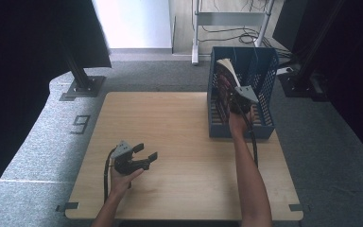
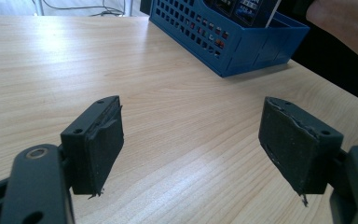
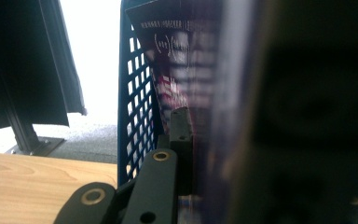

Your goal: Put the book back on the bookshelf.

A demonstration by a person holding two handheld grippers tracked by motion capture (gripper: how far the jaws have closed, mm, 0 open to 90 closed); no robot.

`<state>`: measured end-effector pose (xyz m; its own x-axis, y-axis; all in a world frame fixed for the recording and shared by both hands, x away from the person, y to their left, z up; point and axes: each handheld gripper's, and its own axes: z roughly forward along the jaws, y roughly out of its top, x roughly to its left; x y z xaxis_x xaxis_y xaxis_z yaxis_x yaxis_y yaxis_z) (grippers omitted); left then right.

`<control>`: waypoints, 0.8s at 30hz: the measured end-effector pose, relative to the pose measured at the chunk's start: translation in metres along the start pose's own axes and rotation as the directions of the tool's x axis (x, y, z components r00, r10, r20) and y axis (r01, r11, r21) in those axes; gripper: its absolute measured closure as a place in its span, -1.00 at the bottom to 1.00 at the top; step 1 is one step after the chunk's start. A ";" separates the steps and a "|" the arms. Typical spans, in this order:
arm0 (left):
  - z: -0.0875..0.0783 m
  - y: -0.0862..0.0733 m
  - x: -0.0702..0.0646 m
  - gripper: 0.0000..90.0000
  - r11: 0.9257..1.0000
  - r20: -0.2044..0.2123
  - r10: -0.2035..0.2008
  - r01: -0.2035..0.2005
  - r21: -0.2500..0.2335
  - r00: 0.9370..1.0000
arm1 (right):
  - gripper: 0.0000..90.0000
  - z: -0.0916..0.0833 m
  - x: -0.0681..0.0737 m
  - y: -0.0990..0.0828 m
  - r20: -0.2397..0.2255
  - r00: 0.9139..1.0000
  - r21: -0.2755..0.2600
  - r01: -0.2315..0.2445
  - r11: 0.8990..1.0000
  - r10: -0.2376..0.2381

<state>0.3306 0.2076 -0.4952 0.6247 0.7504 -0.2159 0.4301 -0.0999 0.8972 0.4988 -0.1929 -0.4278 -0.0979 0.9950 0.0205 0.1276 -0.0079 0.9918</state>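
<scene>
Right tool (image 1: 236, 101) clamped on book (image 1: 226, 71).

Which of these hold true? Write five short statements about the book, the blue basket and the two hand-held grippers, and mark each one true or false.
1. The right hand-held gripper is shut on a book. True.
2. The book stands in the blue basket. True.
3. The left hand-held gripper holds a book. False: its jaws are open over bare table, with nothing between them.
4. The basket sits at the table's near left corner. False: it sits at the far right.
5. The left hand-held gripper is inside the basket. False: it is well apart from it.
</scene>
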 end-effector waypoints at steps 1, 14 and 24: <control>-0.001 0.000 0.000 -0.52 1.000 -0.002 -0.001 0.001 -0.003 1.000 | 0.81 0.000 0.000 0.000 -0.001 1.000 -0.003 0.000 1.000 0.000; -0.005 0.000 0.006 -0.52 1.000 -0.007 -0.011 0.011 -0.016 1.000 | 0.81 0.020 0.004 0.009 0.054 0.999 -0.074 0.003 0.997 0.001; -0.007 0.000 0.011 -0.52 1.000 -0.014 -0.022 0.022 -0.014 1.000 | 0.80 0.034 0.015 -0.003 0.043 0.997 -0.055 0.061 0.997 -0.058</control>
<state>0.3326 0.2202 -0.4951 0.6062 0.7612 -0.2304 0.4345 -0.0744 0.8976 0.5307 -0.1742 -0.4353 -0.0629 0.9971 -0.0428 0.0667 0.0470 0.9967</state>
